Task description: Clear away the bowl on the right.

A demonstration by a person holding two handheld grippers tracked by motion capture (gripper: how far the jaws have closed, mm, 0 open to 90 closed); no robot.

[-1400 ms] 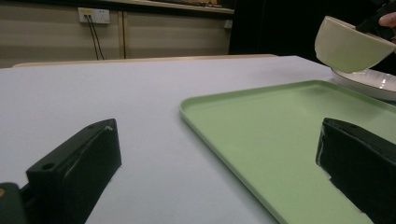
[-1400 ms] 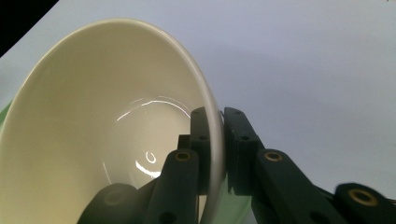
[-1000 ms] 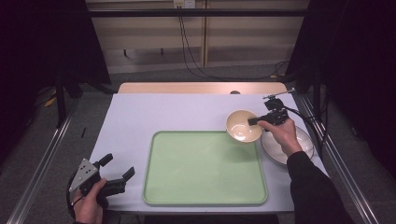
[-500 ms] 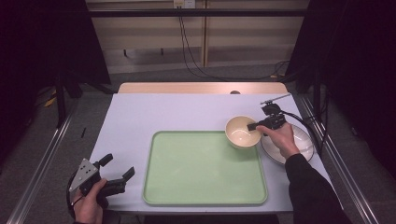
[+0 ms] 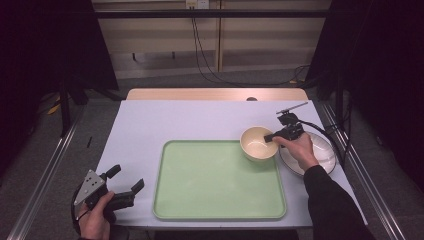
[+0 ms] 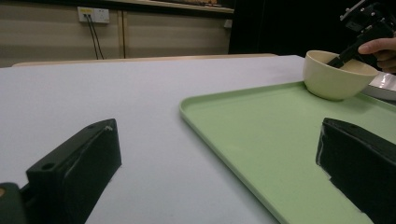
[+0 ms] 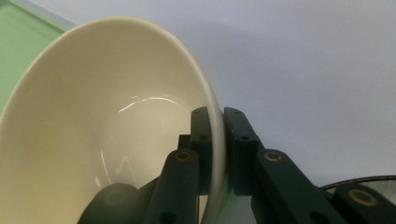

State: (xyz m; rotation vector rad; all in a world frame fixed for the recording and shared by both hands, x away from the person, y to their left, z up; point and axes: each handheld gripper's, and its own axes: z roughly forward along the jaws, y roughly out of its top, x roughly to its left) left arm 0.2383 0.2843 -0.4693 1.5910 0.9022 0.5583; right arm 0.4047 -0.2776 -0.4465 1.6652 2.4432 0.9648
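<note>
Item: cream-coloured round ceramic bowl [image 5: 258, 143], hanging at the far right corner of the pale green rectangular plastic tray [image 5: 220, 210]; whether its base is touching the tray cannot be told.

Holder: right gripper [image 5: 272, 137], its jaws pinching the bowl's rim wall, one pad inside and one outside, as the right gripper view is showing.

Risk: the grip is taking one thin edge only, so the bowl is likely to swing or slip from the pads if the hand tilts or jerks; a drop could be striking the tray lip or the white round plate [image 5: 320, 150] just beside it.

Pose: right hand [image 5: 301, 150] reaching in from the plate side, forearm angling forward. Left gripper [image 5: 122, 186] resting low at the near left table corner, jaws spread, holding nothing, pointing across the lilac tabletop [image 5: 165, 120].
</note>
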